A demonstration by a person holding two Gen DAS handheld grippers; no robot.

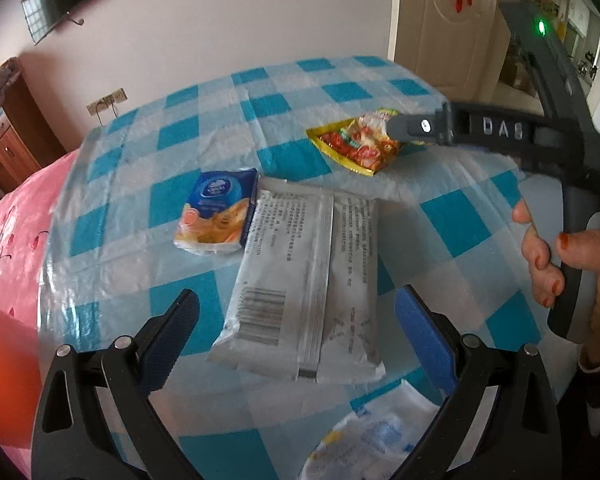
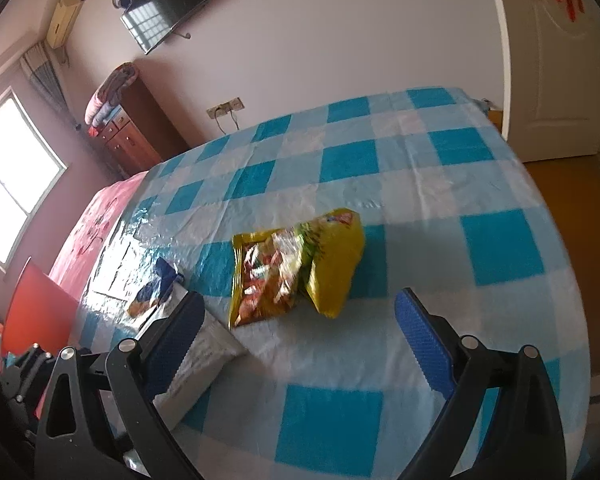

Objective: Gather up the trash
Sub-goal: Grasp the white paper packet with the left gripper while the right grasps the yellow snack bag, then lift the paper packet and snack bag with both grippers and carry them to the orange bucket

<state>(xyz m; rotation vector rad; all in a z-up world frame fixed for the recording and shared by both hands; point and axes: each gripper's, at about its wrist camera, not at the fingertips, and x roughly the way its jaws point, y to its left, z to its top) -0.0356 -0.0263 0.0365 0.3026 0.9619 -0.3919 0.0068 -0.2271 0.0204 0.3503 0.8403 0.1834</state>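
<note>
A grey-white wrapper [image 1: 300,280] with a barcode lies flat on the checked tablecloth [image 1: 140,208], partly between the fingers of my open left gripper [image 1: 300,336], which touch nothing. A blue tissue pack [image 1: 220,212] rests just left of the wrapper. Farther back lies a crumpled yellow snack bag [image 1: 360,144]. In the right wrist view the snack bag [image 2: 296,268] sits just ahead of my open right gripper [image 2: 300,340], which holds nothing. Its left finger hides part of the wrapper [image 2: 204,356], with the tissue pack [image 2: 156,292] beyond.
A white plastic bag [image 1: 380,432] shows at the bottom edge below the left gripper. A hand [image 1: 560,264] holds the right gripper's handle. A pink bedspread [image 2: 96,224] and a red object [image 2: 40,308] lie left of the table; a door [image 2: 560,80] stands at the far right.
</note>
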